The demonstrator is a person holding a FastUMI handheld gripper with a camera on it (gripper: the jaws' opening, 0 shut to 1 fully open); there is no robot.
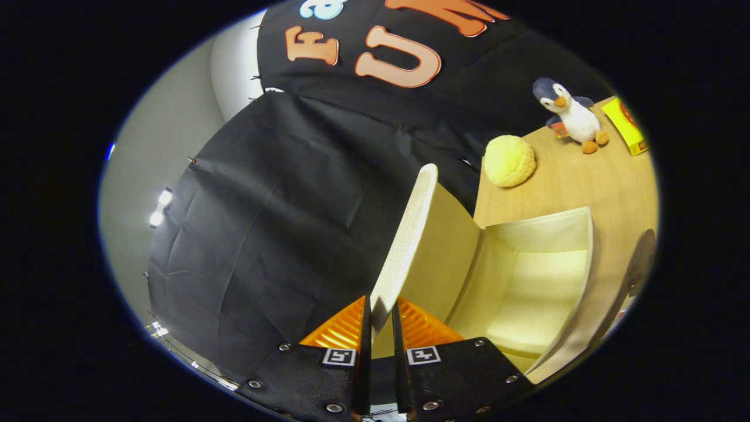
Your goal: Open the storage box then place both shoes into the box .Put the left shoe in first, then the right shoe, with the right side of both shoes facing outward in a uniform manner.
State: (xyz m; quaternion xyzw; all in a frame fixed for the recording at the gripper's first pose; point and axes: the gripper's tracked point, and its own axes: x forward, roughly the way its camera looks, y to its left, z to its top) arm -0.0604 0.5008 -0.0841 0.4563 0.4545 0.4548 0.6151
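Now we see our gripper (381, 313) nearly closed, both fingers pinching the lower edge of the storage box's lid (410, 234), whose long edge runs straight ahead, swung up from the open box (527, 281) lying right on the tabletop (586, 181).

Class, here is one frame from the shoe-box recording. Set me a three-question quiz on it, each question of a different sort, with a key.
1. True or false: the gripper is shut on the edge of the box lid.
2. Which thing lies nearest the storage box on the wooden table? A. toy penguin B. round yellow plush C. yellow carton
3. Fill in: the inside of the box holds ___ shoes.

Key
1. True; both fingers press on the raised lid's edge.
2. B
3. No; the open inside is bare.
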